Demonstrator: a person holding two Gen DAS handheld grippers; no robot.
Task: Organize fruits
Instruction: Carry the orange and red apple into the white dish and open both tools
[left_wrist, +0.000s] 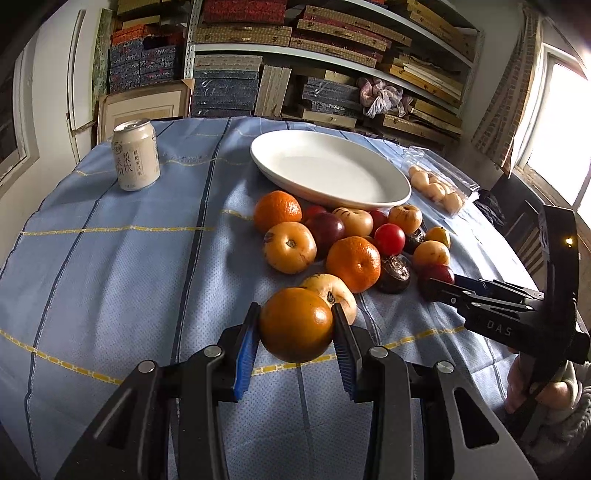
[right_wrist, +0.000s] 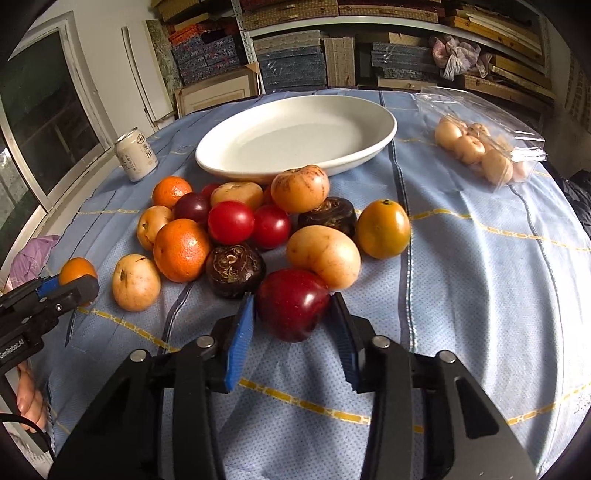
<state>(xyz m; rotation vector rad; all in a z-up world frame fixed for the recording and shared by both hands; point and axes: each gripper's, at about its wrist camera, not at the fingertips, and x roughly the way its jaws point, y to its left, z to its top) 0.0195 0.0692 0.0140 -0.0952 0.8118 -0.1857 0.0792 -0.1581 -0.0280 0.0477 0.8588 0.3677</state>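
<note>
Left wrist view: blue checked tablecloth (left_wrist: 110, 258), white plate (left_wrist: 328, 166) behind the fruit pile (left_wrist: 343, 236); left gripper (left_wrist: 295, 325) clamps an orange fruit (left_wrist: 295, 325)

Right wrist view: right gripper (right_wrist: 291, 306) grips a red apple (right_wrist: 291, 302) at the pile's near edge

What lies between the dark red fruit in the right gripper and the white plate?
The fruit pile: pale yellow fruit, a dark brown one, red tomatoes, up to the plate; clearest in the right wrist view.

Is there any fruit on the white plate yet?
No, the white plate lies bare, and the fruit pile sits on the cloth in front of it.
</note>
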